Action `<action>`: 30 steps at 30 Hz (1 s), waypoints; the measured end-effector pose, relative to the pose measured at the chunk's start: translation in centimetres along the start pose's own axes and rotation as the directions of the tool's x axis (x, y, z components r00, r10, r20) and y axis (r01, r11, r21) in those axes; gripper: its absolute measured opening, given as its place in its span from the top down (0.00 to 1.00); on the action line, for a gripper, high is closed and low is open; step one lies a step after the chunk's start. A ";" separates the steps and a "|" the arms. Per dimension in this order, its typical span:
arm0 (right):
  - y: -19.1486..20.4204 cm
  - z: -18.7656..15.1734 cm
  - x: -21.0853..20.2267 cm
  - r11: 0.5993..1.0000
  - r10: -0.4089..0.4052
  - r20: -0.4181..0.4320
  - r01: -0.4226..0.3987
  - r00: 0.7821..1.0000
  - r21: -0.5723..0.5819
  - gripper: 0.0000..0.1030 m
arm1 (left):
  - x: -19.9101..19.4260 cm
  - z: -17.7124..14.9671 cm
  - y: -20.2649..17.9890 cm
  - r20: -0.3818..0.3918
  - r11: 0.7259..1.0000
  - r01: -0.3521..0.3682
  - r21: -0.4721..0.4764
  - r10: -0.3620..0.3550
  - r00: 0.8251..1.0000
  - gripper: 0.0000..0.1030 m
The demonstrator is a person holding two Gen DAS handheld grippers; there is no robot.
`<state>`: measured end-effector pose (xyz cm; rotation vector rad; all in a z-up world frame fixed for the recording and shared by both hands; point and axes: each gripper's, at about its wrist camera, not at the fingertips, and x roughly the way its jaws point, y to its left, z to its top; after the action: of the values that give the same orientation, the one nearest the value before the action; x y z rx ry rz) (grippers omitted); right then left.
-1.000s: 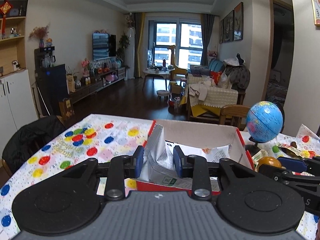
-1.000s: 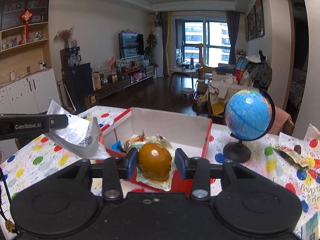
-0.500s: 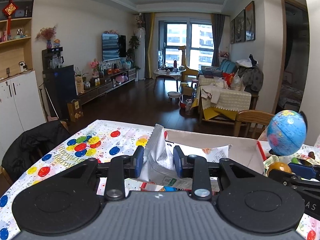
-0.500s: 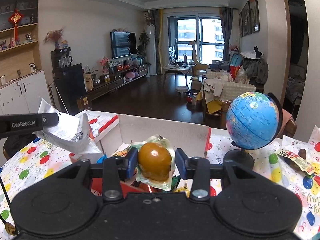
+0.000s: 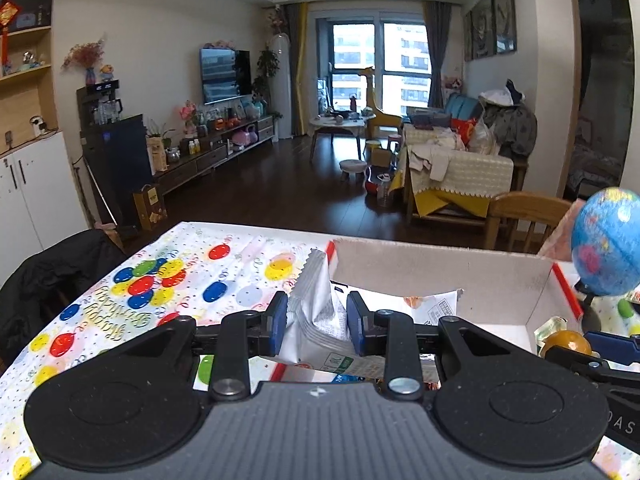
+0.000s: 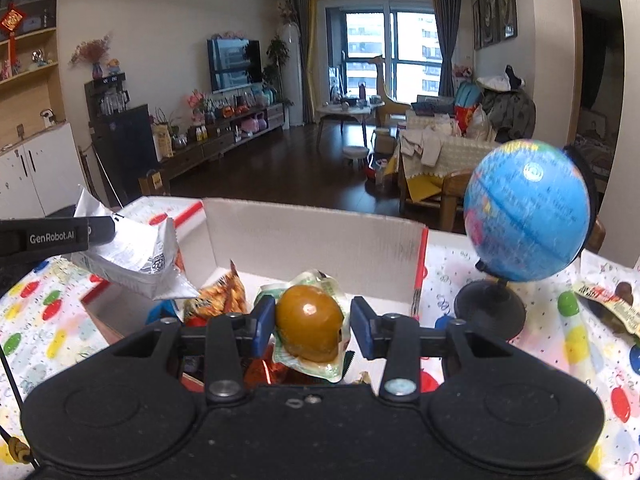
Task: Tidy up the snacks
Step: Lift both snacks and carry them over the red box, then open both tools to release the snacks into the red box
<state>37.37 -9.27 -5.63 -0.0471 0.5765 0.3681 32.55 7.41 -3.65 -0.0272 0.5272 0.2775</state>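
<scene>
**Left wrist view.** Left gripper [image 5: 316, 328]: jaws narrowed onto a silver snack packet [image 5: 316, 312], blue pads pressing its crumpled sides; packet carried above the near left corner of the cardboard box [image 5: 440, 272]. Box: open top, red trim, standing on a table with a balloon-print cloth [image 5: 160, 280]. Inside, a white printed packet [image 5: 432, 308] lies against the far wall. At the right edge, the amber sealed snack [image 5: 568, 342] in the other gripper, and a globe [image 5: 606, 242] just beyond the box.

**Right wrist view.** Right gripper [image 6: 314, 326]: jaws partly closed on a round amber snack in clear wrapping [image 6: 310, 324], the wrap's edges spilling out below the pads; held over the near part of the box [image 6: 312, 232]. Already in the box: an orange packet [image 6: 222, 294], plus red and blue wrappers only partly visible. The silver packet [image 6: 132, 256] hangs over the box's left rim. Outside the box, on the cloth to the right past the globe [image 6: 528, 212]: one wrapped snack [image 6: 612, 302] and a green oval item [image 6: 568, 305].

**Progress, as judged.** Partway. Several snacks boxed; two in hand above the box, not yet released; at least the items right of the globe remain to collect.
</scene>
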 end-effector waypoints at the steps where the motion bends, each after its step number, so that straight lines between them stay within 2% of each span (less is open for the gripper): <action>1: 0.0 -0.1 0.3 1.000 0.000 -0.009 0.000 1.000 -0.001 0.61 | 0.4 -0.2 -0.2 -0.007 1.000 0.000 0.009 0.000 1.000 0.70; 13: 0.8 -1.5 2.4 1.000 0.003 -0.077 -0.004 0.997 -0.010 0.60 | 3.5 -2.3 -1.8 -0.077 0.998 0.022 0.061 -0.018 0.997 0.69; 19: 1.0 -2.0 2.4 1.000 0.003 -0.105 -0.002 0.994 0.007 0.58 | 3.7 -2.9 -2.2 -0.115 0.996 0.039 0.079 -0.030 0.993 0.62; 20: 0.9 -2.0 2.3 1.000 0.003 -0.101 -0.003 0.995 0.009 0.57 | 3.6 -3.0 -2.3 -0.121 0.996 0.039 0.081 -0.029 0.992 0.61; 22: 0.6 -1.9 2.1 1.000 0.002 -0.090 -0.001 0.996 0.015 0.47 | 3.4 -3.0 -2.4 -0.136 0.996 0.037 0.083 -0.025 0.990 0.61; 25: 0.4 -1.8 1.3 1.000 0.005 -0.073 -0.004 0.997 0.019 0.45 | 2.5 -3.0 -2.1 -0.131 0.997 0.043 0.069 -0.033 0.991 0.61; 27: 0.4 -1.8 0.6 1.000 0.005 -0.064 -0.004 0.998 0.022 0.43 | 1.7 -2.8 -2.0 -0.121 0.996 0.049 0.068 -0.041 0.992 0.54; 28: 0.5 -1.8 0.1 1.000 0.004 -0.059 -0.003 0.998 0.022 0.41 | 1.2 -2.7 -1.9 -0.117 0.996 0.057 0.068 -0.049 0.992 0.47; 30: 0.5 -1.7 -0.6 1.000 0.008 -0.049 -0.006 0.999 0.024 0.41 | 0.2 -2.5 -1.8 -0.102 0.996 0.064 0.065 -0.057 0.993 0.44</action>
<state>35.86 -9.24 -6.69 -0.0318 0.6298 0.3677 31.97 5.50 -6.02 0.0089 0.6343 0.1994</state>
